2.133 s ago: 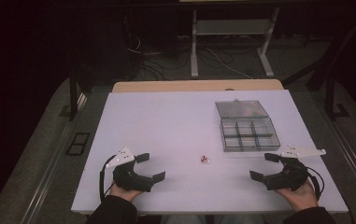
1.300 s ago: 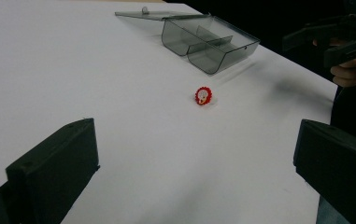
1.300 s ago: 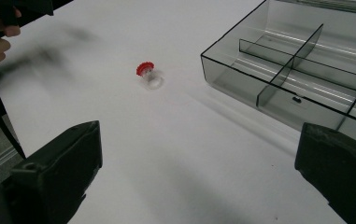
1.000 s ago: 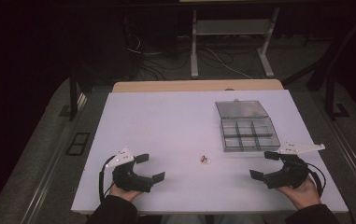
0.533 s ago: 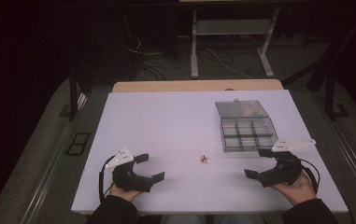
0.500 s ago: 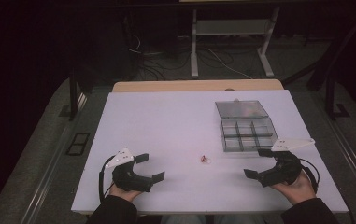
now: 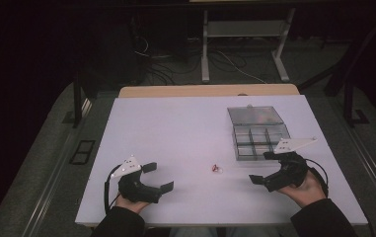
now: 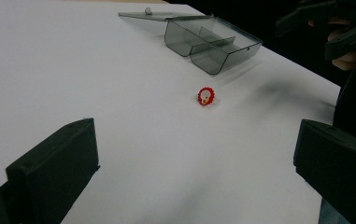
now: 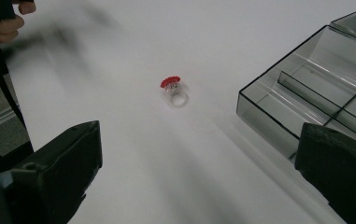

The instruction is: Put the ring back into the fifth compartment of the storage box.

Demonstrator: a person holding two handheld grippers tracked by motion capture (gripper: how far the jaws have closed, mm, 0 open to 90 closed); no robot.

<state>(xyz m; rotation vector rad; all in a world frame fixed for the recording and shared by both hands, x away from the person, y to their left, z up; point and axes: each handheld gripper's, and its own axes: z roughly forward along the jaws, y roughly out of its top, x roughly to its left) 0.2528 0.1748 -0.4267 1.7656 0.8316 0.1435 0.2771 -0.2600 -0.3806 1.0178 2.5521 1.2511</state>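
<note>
Ring (image 9: 174,91) in right gripper view reveals its clear band; both claws (image 7: 157,177) (image 7: 266,168) gape, holding nothing.

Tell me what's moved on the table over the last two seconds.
The right gripper slid left, inward toward the small red-topped clear plastic ring, jaws open, holding nothing. The left gripper, the ring and the open grey compartment box stayed put.

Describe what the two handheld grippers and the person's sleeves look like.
Both the left gripper and the right gripper are black with two blocky jaws. Each carries a pale three-cornered plate on top and trails a black cable. The person's sleeves are dark.
</note>
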